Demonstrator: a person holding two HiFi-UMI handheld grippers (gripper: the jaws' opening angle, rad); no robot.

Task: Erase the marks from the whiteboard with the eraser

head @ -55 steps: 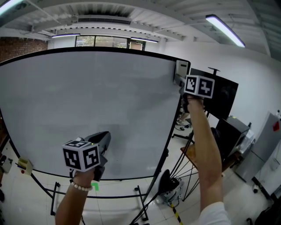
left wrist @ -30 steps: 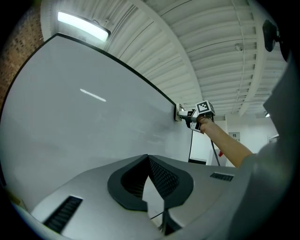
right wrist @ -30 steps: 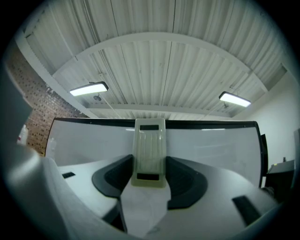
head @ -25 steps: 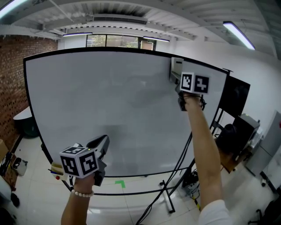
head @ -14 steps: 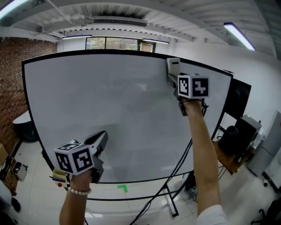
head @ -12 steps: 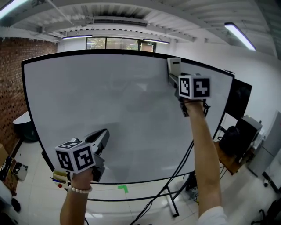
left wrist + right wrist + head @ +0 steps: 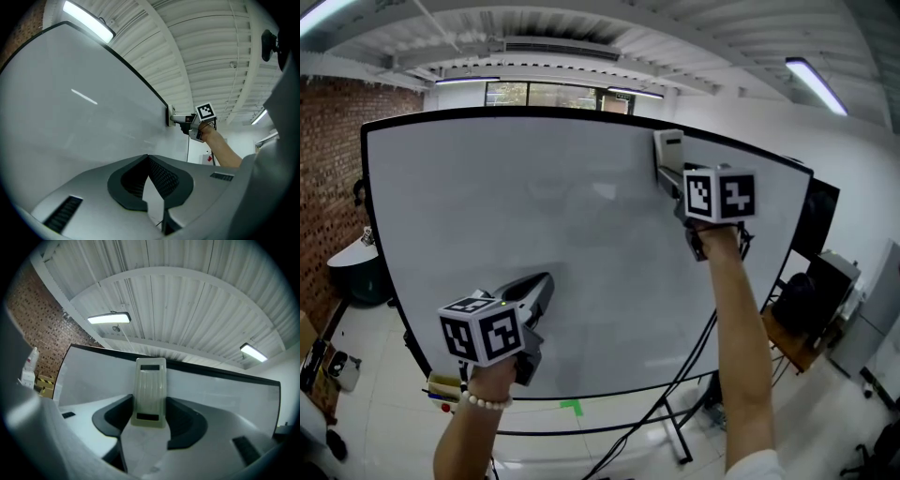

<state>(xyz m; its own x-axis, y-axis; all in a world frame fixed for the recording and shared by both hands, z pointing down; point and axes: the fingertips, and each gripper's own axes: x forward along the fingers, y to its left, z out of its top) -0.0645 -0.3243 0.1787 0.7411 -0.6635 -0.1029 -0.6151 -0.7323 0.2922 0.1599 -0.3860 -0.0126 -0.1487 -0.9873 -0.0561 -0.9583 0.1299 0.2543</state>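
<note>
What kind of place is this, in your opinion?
Probably an indoor workshop or lab-like room: a large free-standing whiteboard, a bare brick wall at the left, and a ribbed ceiling with tube lights.

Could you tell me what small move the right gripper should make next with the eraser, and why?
Probably a short sweep left and down across the whiteboard. The right gripper is shut on the eraser, which sits near the board's upper right edge, and the only traces I can make out are faint grey smudges to its left.
</note>
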